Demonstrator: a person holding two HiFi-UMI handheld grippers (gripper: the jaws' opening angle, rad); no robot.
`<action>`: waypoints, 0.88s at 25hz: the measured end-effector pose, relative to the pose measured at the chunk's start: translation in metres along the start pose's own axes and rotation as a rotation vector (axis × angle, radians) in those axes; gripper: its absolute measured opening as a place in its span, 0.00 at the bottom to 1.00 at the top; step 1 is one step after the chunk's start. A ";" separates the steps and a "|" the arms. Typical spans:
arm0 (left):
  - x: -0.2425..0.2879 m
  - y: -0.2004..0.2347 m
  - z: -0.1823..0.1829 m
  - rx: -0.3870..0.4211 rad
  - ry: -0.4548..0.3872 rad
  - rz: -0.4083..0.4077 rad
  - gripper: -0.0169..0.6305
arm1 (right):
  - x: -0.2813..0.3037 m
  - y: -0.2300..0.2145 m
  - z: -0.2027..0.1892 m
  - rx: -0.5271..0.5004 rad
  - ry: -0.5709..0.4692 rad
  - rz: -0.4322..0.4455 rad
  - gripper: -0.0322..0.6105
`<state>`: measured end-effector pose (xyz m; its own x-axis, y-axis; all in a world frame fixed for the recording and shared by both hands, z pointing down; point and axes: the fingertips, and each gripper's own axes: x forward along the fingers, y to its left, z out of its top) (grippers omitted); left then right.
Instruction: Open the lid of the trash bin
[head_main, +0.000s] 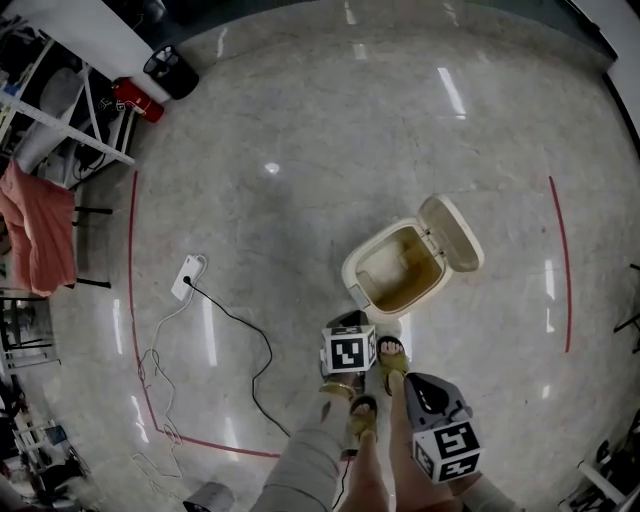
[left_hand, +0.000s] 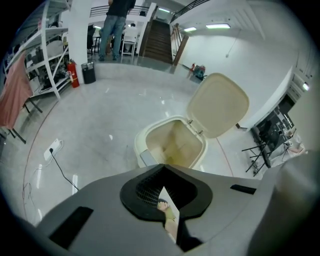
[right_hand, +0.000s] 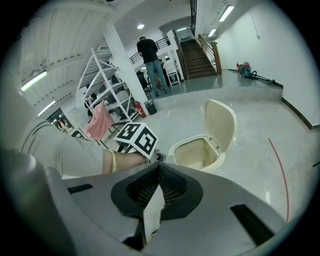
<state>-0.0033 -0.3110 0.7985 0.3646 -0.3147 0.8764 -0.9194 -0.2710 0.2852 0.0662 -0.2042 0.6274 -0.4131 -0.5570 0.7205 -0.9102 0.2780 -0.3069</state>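
Note:
The cream trash bin (head_main: 356, 276) stands on the pale floor with its lid (head_main: 452, 232) swung up and back, and its stained inside is bare. In the head view my left gripper (head_main: 346, 326) hovers just short of the bin's near rim. My right gripper (head_main: 424, 388) hangs lower, beside the person's legs. Both have jaws closed together with nothing held. The left gripper view looks over its jaws (left_hand: 162, 189) into the open bin (left_hand: 150, 136) and lid (left_hand: 218, 105). The right gripper view shows its jaws (right_hand: 159, 186), the bin (right_hand: 176, 148) and the left gripper's marker cube (right_hand: 136, 138).
The person's sandalled feet (head_main: 390, 352) stand just in front of the bin. A white power strip (head_main: 187, 277) with a black cable lies to the left. Red tape (head_main: 131, 270) rings the floor. A shelf rack with pink cloth (head_main: 35, 230) and a fire extinguisher (head_main: 135, 100) stand far left.

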 end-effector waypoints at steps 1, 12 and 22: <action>-0.010 -0.003 0.000 0.000 -0.007 -0.005 0.03 | -0.004 0.003 0.001 -0.005 -0.008 -0.003 0.04; -0.137 -0.036 0.002 0.002 -0.120 -0.106 0.03 | -0.061 0.027 0.010 -0.093 -0.079 -0.049 0.04; -0.256 -0.070 -0.022 0.088 -0.253 -0.169 0.03 | -0.107 0.078 0.022 -0.154 -0.174 -0.041 0.04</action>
<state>-0.0357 -0.1918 0.5623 0.5464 -0.4717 0.6921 -0.8304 -0.4129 0.3741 0.0389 -0.1401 0.5129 -0.3871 -0.6930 0.6082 -0.9165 0.3613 -0.1717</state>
